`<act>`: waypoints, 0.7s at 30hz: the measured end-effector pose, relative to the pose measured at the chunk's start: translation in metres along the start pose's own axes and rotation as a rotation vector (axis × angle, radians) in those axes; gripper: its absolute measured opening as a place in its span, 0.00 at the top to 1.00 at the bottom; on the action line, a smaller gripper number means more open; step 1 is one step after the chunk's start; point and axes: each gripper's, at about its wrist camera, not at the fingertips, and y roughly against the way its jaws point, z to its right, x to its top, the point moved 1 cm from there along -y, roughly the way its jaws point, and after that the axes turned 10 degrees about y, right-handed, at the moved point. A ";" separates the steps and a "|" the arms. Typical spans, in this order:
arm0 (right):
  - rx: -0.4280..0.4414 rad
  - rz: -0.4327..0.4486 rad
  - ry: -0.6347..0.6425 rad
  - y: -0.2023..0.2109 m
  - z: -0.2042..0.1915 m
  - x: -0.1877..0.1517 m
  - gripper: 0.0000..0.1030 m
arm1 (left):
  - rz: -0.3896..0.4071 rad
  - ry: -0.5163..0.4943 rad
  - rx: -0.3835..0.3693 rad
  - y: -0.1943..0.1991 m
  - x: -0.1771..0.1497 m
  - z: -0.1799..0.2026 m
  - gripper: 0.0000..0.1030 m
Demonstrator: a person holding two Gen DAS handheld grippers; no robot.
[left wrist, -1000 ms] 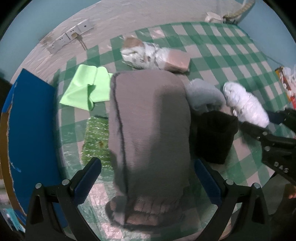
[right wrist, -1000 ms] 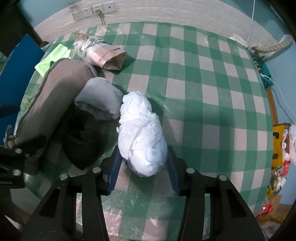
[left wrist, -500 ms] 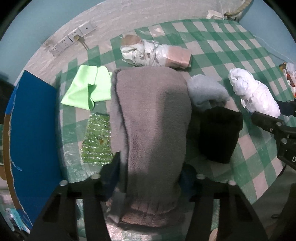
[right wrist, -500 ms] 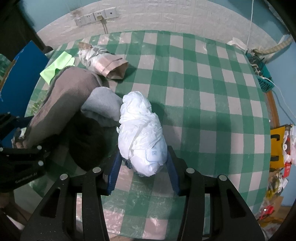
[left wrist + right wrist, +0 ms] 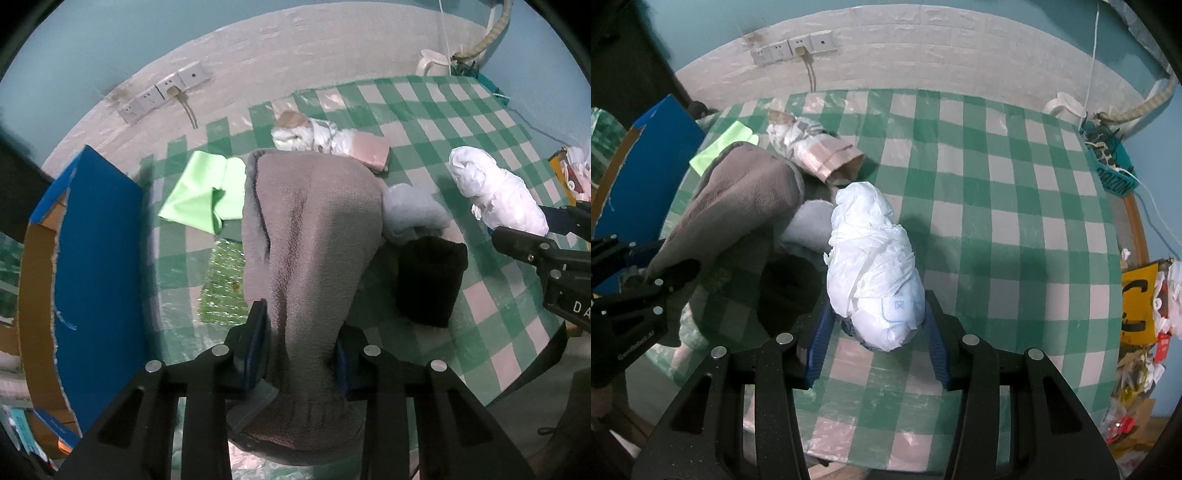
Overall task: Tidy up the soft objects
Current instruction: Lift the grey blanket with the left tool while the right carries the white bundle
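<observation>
Both your wrist views are dim with a cool teal cast. Light looks overhead: soft shadows fall right of the white plastic-wrapped bundle onto the green-and-white checked tablecloth. The black folded cloth loses all detail. You get heavy fisheye bending and dark vignetting at the rims, and the plastic sheen gives mild glare.

Both wrist fisheyes are looking steeply down and forward from close above the checked tablecloth toward the wall sockets, the left view sitting left of the right, both sharing the grey blanket and white bundle.
</observation>
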 end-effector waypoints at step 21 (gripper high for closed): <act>0.008 0.065 0.036 0.038 -0.025 0.019 0.55 | 0.142 0.031 0.027 0.054 -0.004 -0.029 0.68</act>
